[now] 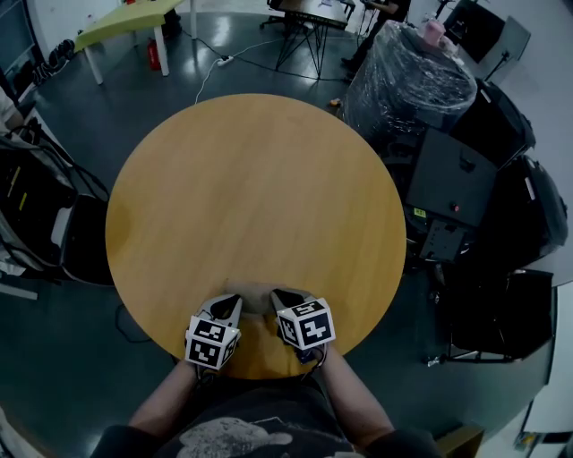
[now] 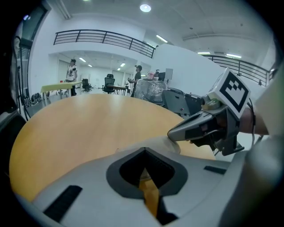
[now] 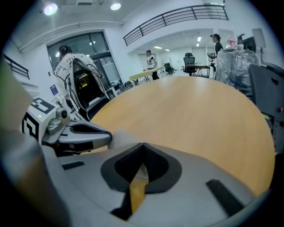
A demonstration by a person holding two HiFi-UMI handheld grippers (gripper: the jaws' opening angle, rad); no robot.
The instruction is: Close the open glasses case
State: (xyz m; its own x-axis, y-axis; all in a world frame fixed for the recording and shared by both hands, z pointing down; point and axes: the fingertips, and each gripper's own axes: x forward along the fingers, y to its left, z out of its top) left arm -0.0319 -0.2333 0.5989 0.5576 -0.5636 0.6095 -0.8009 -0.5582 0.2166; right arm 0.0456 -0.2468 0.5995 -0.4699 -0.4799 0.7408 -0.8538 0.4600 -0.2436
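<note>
Jaws together on both left claw [image 1: 227,303] and right claw [image 1: 283,298], tips touching opposite ends of glasses case [image 1: 255,293] on table [image 1: 251,188].

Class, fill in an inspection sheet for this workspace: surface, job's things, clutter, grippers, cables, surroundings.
Surface: round light-wood table.
Job's things: beige rounded glasses case at the near edge; open or closed cannot be told.
Clutter: nothing seen.
Grippers: left hand-held gripper and right hand-held gripper, jaws together, nothing between them, one tip at each end of the case.
Cables: white power strip with cable on the floor beyond the table.
Surroundings: plastic-wrapped bundle, black equipment cases, green-topped table.
</note>
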